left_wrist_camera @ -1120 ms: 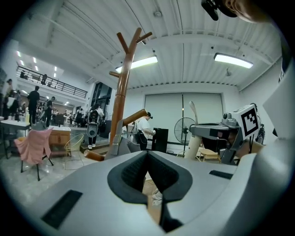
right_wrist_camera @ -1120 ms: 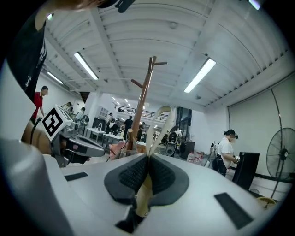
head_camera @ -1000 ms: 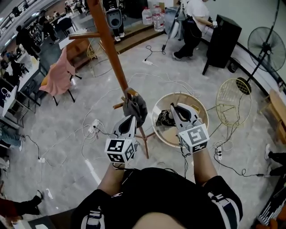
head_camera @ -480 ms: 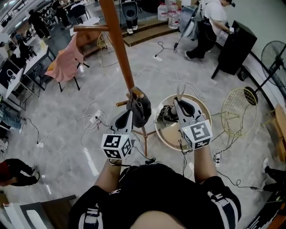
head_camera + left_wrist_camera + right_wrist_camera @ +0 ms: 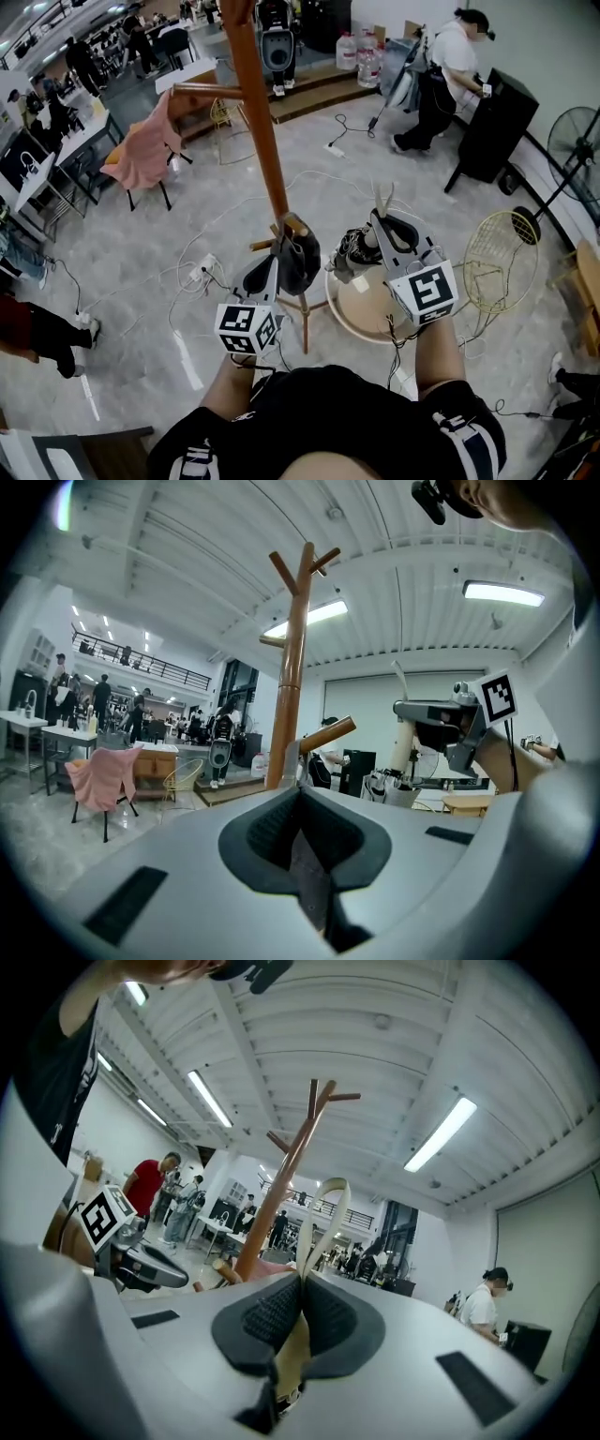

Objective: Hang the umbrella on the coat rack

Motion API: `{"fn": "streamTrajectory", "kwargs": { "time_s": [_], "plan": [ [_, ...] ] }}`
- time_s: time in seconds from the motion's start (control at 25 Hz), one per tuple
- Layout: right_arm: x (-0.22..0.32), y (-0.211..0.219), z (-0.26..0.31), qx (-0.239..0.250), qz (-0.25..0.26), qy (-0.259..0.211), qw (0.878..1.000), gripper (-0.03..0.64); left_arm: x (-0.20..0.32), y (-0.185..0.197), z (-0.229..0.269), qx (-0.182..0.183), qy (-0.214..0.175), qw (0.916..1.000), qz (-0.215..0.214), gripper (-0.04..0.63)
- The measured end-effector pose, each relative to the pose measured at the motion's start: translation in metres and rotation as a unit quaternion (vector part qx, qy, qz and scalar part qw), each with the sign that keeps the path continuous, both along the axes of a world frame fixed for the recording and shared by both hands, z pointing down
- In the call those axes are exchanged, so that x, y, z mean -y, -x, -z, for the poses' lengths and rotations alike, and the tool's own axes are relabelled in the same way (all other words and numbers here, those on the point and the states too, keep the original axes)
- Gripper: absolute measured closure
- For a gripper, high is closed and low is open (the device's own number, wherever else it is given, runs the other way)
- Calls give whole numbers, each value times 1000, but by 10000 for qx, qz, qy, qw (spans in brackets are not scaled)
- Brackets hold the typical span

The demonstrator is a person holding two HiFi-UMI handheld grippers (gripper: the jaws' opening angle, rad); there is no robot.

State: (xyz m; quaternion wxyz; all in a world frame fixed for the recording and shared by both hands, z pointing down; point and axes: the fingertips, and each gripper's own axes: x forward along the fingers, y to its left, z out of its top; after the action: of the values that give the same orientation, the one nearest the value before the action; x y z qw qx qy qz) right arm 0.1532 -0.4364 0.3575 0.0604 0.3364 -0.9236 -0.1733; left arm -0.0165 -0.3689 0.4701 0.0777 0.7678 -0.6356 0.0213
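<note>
The wooden coat rack (image 5: pixel 258 103) rises in front of me, with a short lower peg (image 5: pixel 295 226) sticking out of the pole. The dark folded umbrella (image 5: pixel 300 258) hangs against that peg. My left gripper (image 5: pixel 272 261) is shut on its dark fabric (image 5: pixel 305 874), just below and left of the peg (image 5: pixel 328 735). My right gripper (image 5: pixel 381 221) is to the right of the pole and is shut on the umbrella's cream strap loop (image 5: pixel 383 199). In the right gripper view the loop (image 5: pixel 323 1218) stands up from the shut jaws, with the rack (image 5: pixel 277 1185) behind it.
A round wicker stand (image 5: pixel 370 314) sits on the floor under my right gripper. A wire chair (image 5: pixel 497 262) and a fan (image 5: pixel 577 141) are to the right. A person (image 5: pixel 441 75) stands at the back by a black cabinet (image 5: pixel 492 122). Cables cross the floor. A pink cloth (image 5: pixel 145 150) drapes over a chair.
Both grippers stay shut on the umbrella. The right gripper has drifted a little to the right, and the dark fabric sits closer around the lower peg.
</note>
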Motion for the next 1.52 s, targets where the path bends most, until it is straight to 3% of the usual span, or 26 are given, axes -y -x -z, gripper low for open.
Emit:
{"fn": "streamTrajectory", "kwargs": {
  "time_s": [0.28, 0.52, 0.8, 1.24, 1.52],
  "plan": [
    [-16, 12, 83, 114, 290, -487, 9983, 598, -4, 9, 15, -2, -92, 9999, -81, 580],
    [-39, 38, 147, 411, 1174, -457, 9912, 598, -12, 26, 27, 18, -234, 9997, -113, 580],
    [-68, 52, 220, 402, 1814, -583, 9808, 598, -23, 35, 43, 11, -236, 9997, 0, 580],
    [-92, 92, 263, 245, 1908, -926, 9770, 598, -42, 79, 46, -9, -494, 9987, 142, 580],
    [-96, 110, 304, 53, 2154, -950, 9719, 598, -53, 88, 52, -63, -435, 9989, 186, 580]
  ]
}}
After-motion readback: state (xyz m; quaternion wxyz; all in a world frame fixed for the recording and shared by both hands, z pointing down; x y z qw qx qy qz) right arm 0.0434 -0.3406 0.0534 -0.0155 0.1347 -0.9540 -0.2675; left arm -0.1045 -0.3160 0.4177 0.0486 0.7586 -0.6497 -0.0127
